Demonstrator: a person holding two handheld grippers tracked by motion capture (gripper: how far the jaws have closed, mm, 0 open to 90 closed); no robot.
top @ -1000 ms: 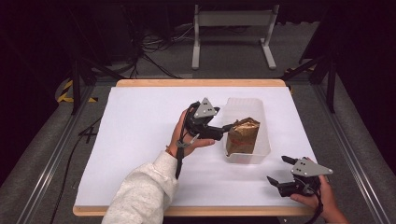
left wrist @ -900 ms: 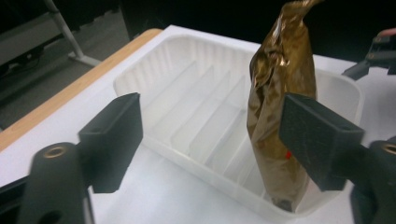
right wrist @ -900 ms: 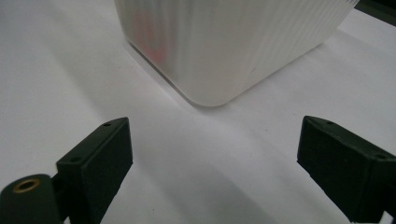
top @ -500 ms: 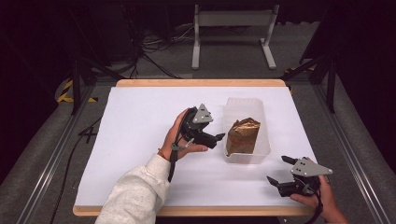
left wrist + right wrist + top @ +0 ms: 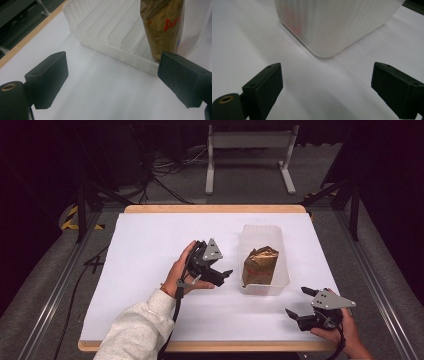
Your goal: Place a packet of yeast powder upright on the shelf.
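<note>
Left gripper (image 5: 226,272) fingers just opened wide, nothing between, beside tray (image 5: 280,285) with gold bag (image 5: 260,266); right gripper (image 5: 299,303) fingers wide, empty.

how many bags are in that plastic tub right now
1: a single crinkled gold foil bag with red print stands in the near half of the translucent white plastic tub. The far half looks bare; anything flat behind the bag could be hidden.

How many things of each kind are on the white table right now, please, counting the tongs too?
Gold foil bag: 1
Clear plastic bin: 1
Handheld tongs: 2, the left tongs and the right tongs, both open and holding nothing
Total: 4
</note>
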